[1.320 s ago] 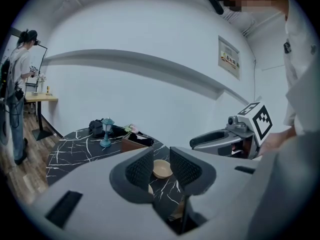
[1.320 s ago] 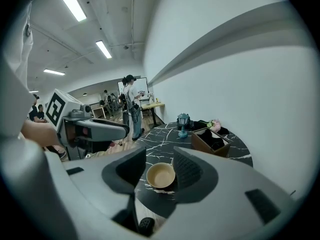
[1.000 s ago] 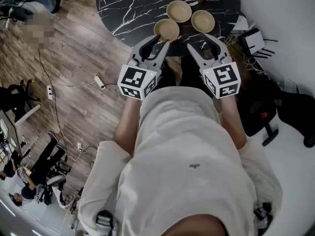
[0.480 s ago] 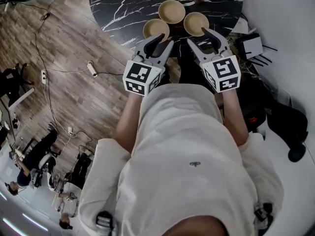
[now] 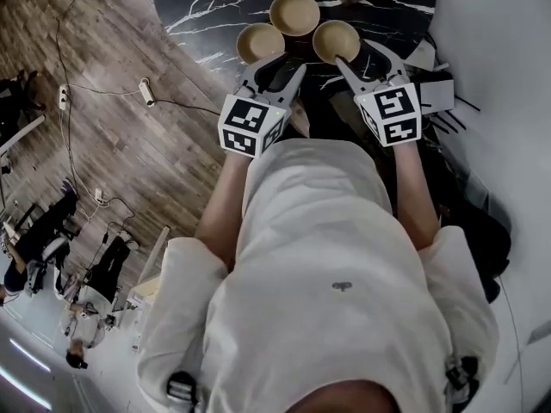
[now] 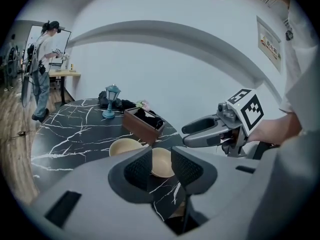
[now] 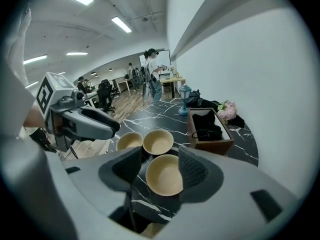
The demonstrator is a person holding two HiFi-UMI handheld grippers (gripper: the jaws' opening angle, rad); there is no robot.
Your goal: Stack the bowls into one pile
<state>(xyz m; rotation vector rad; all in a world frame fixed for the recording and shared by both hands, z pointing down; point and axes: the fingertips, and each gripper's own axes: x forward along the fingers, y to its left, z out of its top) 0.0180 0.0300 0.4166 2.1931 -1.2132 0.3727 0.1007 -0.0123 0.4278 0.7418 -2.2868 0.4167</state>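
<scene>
Left gripper (image 5: 277,67) and right gripper (image 5: 365,56), both spread and empty, have come forward to the table's (image 5: 215,7) near edge, nearer the bowls (image 5: 294,12).

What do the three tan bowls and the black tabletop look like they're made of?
Tan round bowls: matte, even beige with no glare or visible grain, so possibly bamboo-fibre plastic or a wood composite; the look leaves it open. Black round tabletop: marble or a marble-look slab, judging by the white veins across a smooth, faintly glossy surface.
</scene>
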